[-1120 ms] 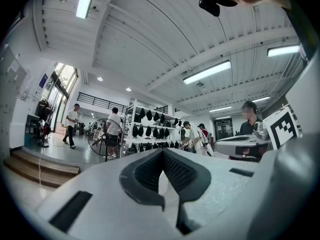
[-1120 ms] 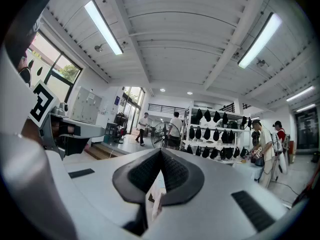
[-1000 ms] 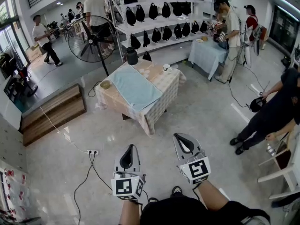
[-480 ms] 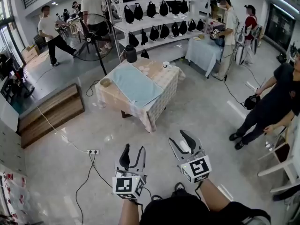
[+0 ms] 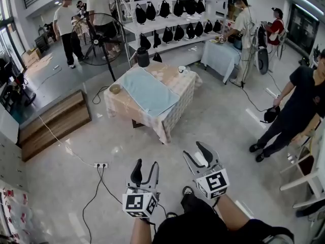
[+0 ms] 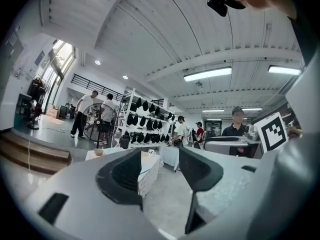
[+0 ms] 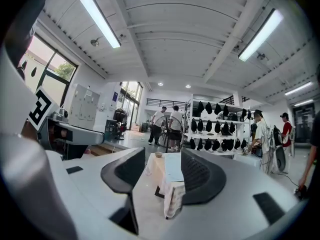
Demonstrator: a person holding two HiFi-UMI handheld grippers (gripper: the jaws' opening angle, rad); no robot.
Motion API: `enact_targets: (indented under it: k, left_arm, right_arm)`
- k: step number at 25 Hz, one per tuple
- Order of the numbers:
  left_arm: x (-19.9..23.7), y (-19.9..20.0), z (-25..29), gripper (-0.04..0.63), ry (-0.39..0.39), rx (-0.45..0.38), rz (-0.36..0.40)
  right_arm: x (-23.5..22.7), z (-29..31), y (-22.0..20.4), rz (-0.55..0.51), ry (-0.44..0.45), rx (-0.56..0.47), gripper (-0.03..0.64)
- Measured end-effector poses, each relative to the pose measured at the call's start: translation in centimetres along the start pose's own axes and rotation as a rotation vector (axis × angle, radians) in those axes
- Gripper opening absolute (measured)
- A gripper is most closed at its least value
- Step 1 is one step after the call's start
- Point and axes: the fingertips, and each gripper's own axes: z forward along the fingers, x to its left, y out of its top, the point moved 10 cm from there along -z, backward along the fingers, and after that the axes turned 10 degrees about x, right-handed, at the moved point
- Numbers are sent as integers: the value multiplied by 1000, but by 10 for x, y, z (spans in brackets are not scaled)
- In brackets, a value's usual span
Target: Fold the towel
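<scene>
A light blue towel (image 5: 147, 91) lies spread flat on a table with a patterned cloth (image 5: 175, 103), far ahead across the floor. In the right gripper view the towel (image 7: 174, 167) shows between the jaws at a distance. Both grippers are held low near my body, well short of the table. My left gripper (image 5: 144, 168) is open, its jaws have just been opening, and nothing is between them. My right gripper (image 5: 198, 154) is open too, its jaws also just opened, with nothing between them. In the left gripper view my left gripper (image 6: 161, 170) frames the table's corner (image 6: 150, 170).
On the table stand a black jug (image 5: 143, 59), a bowl (image 5: 115, 89) and a cup (image 5: 181, 70). A fan (image 5: 104, 32) and shelves of black bags (image 5: 172, 14) stand behind. A wooden platform (image 5: 56, 121), a power strip (image 5: 100, 164) with cables and a person (image 5: 294, 105) flank the floor.
Both grippers went from shut to open. Both hands sank a little toward the bottom of the head view. People at the back have walked to new spots.
</scene>
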Motion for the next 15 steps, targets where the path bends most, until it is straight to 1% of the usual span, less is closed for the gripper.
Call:
enact_targets:
  k: [4,8,11,15]
  left_arm:
    - [9,7,18,218,2,10,6]
    - [23,21,57,218,22,7,24]
    - [31,34,94,218,28,-2,40]
    - [34,52,148,218,40,-16,37]
  right_arm:
    - [-11,23,4,11,7,0,204]
    - [-38,61,10,10,22,-25,204]
    - [-67,88,16,17,13,-41,204]
    - [-116,118,25,11,-4,-47,206]
